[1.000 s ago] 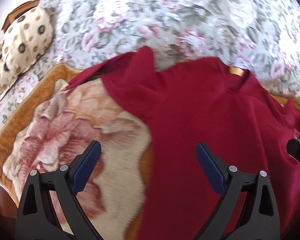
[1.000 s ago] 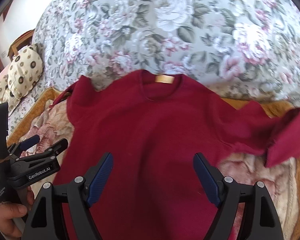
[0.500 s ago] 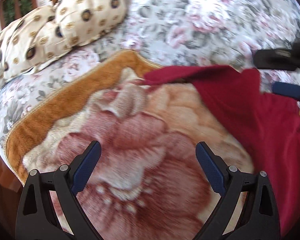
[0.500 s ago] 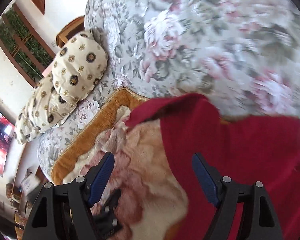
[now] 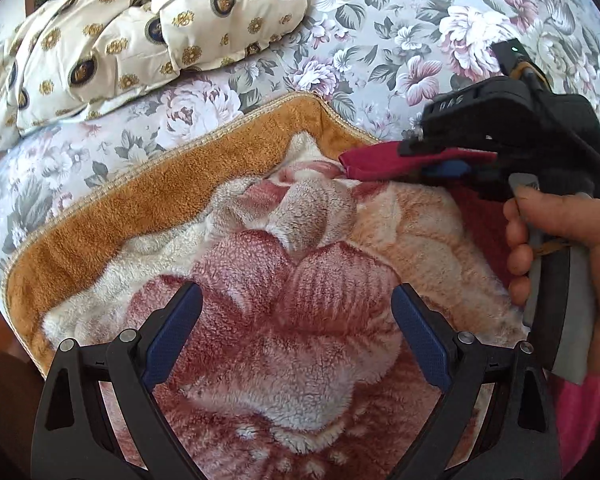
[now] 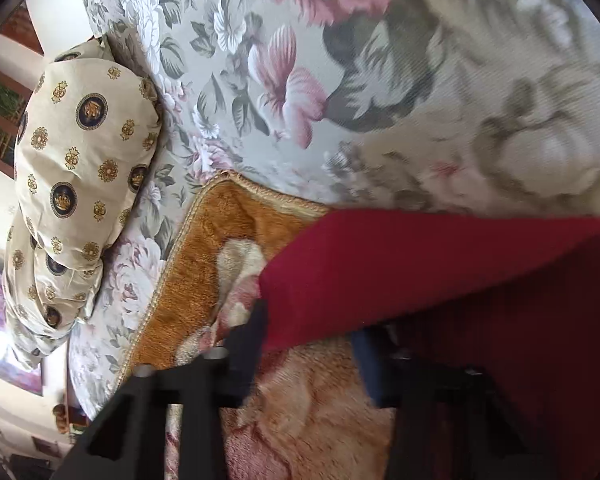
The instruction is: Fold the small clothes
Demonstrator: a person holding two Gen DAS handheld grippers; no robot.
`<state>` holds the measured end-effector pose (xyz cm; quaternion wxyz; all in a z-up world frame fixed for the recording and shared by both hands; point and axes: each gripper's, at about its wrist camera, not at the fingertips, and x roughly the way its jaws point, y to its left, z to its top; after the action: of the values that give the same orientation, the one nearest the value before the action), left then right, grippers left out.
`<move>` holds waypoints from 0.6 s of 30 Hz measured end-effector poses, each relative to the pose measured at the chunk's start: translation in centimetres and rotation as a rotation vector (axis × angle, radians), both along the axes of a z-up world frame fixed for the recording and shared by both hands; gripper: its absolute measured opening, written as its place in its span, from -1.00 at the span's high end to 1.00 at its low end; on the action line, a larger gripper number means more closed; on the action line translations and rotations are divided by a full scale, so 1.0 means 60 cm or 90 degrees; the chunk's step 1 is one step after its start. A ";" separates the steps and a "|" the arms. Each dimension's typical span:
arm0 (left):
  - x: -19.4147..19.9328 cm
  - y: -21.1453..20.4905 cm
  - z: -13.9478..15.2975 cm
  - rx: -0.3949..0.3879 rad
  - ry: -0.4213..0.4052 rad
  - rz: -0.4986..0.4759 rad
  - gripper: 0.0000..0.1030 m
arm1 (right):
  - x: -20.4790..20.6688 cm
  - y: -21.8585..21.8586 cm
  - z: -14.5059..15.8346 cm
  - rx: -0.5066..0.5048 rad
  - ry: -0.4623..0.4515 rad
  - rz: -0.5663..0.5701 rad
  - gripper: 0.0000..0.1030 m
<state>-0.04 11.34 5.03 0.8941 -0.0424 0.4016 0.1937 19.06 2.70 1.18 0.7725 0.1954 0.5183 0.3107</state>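
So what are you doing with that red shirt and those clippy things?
A person is folding a small red shirt on a fluffy flowered blanket spread over a flowery sofa. The right tongs are closing on the end of the shirt's sleeve, with the red cloth between them. The left tongs hang open above the blanket, holding nothing. Patterned cream pillows sit at the sofa's far end. No fold is made yet.

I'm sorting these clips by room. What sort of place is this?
Probably a home living room or bedroom: a floral upholstered seat or bed, cream cushions with gold emblems, and a fleecy rose-print blanket spread under a red garment.
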 end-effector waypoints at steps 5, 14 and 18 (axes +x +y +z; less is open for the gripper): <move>-0.003 0.004 0.003 0.006 -0.012 0.017 -0.86 | -0.051 -0.026 0.064 -0.033 -0.118 0.032 0.92; -0.013 -0.027 0.015 0.030 -0.035 -0.009 -0.86 | -0.226 -0.276 0.218 -0.085 -0.219 0.045 0.92; -0.027 -0.056 0.027 0.029 -0.065 -0.042 -0.86 | -0.315 -0.429 0.261 -0.185 -0.235 0.015 0.93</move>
<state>-1.63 7.99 6.66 0.9201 -0.0190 0.3519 0.1710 0.18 -23.05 16.84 0.8704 0.0160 0.4101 0.2721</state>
